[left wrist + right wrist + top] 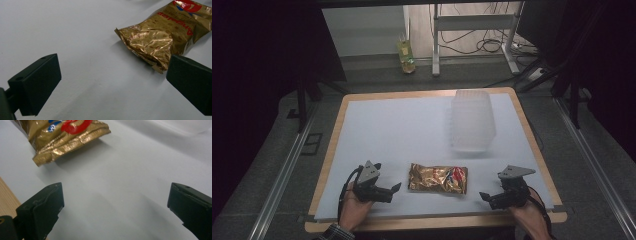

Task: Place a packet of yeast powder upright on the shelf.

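Packet (438,179): gold foil snack bag with a red and blue logo at one end, crinkled, lying flat on the white sheet (412,130) near the table's front edge, about midway between the two grippers. Its crimped ends point toward each gripper. Nothing touches it.

Left gripper (395,190): just left of the packet, apart from it, held in a hand (354,210) at the front edge of the sheet. Jaws spread wide, holding nothing, pointing at the packet. In the left gripper view the packet's (162,35) crimped corner lies ahead, nearer the right-hand jaw, not between the jaws.

Right gripper (484,196): right of the packet, apart from it by a slightly wider gap, held in the other hand (528,212). Jaws spread wide, empty, pointing toward the packet. In the right gripper view the packet's (62,137) logo end lies ahead at upper left, clear of the jaws; a strip of the wooden table (7,195) shows at lower left.

Tub (472,120): translucent plastic container, behind and to the right of the packet, well apart from it, on the sheet near the table's far right side.

Table (329,145): wooden rim showing around the sheet.

Bottle (406,56): yellowish, on the floor well beyond the packet, past the table's far edge.
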`<state>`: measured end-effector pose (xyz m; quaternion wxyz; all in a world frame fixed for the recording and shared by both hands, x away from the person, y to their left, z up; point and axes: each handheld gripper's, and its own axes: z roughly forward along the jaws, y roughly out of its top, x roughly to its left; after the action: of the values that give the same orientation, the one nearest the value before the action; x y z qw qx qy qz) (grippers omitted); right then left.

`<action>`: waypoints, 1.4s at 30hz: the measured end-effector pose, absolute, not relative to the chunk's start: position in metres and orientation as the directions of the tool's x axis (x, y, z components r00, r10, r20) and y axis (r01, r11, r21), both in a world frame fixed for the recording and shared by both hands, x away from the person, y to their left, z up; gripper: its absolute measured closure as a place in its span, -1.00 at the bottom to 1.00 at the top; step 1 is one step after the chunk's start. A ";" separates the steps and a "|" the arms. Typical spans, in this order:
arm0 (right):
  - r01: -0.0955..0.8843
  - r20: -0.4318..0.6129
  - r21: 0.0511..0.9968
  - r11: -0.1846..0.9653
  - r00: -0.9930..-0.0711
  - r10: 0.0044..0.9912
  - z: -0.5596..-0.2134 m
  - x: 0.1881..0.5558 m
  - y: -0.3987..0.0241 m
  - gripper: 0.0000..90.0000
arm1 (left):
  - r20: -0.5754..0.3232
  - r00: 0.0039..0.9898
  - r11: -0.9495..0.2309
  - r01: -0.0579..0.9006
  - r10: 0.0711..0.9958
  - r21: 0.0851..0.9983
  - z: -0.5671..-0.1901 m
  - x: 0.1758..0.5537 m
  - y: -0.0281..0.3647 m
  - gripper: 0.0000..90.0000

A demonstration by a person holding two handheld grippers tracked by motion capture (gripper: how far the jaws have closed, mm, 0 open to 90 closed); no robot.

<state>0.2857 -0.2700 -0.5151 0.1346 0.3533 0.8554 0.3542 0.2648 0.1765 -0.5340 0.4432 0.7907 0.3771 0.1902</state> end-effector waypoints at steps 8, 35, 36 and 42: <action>0.499 0.014 0.704 0.505 -0.720 0.694 -0.515 0.285 -0.269 -0.98 | -0.042 0.638 -0.325 0.448 0.769 0.833 -0.533 0.266 0.175 -1.00; 0.493 -0.003 0.696 0.522 -0.726 0.688 -0.515 0.285 -0.268 -0.98 | -0.056 0.660 -0.326 0.441 0.749 0.836 -0.521 0.263 0.173 -0.55; 0.492 -0.005 0.696 0.522 -0.725 0.689 -0.515 0.286 -0.268 -0.98 | -0.057 0.664 -0.326 0.438 0.746 0.838 -0.520 0.263 0.173 -0.49; 0.493 -0.001 0.699 0.518 -0.723 0.691 -0.514 0.286 -0.268 -0.98 | -0.084 0.683 -0.312 0.435 0.726 0.844 -0.515 0.264 0.168 -0.23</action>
<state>0.2858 -0.2684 -0.5143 0.1408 0.3443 0.8598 0.3500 0.2638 0.1685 -0.5148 0.4586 0.7944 0.3654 0.1582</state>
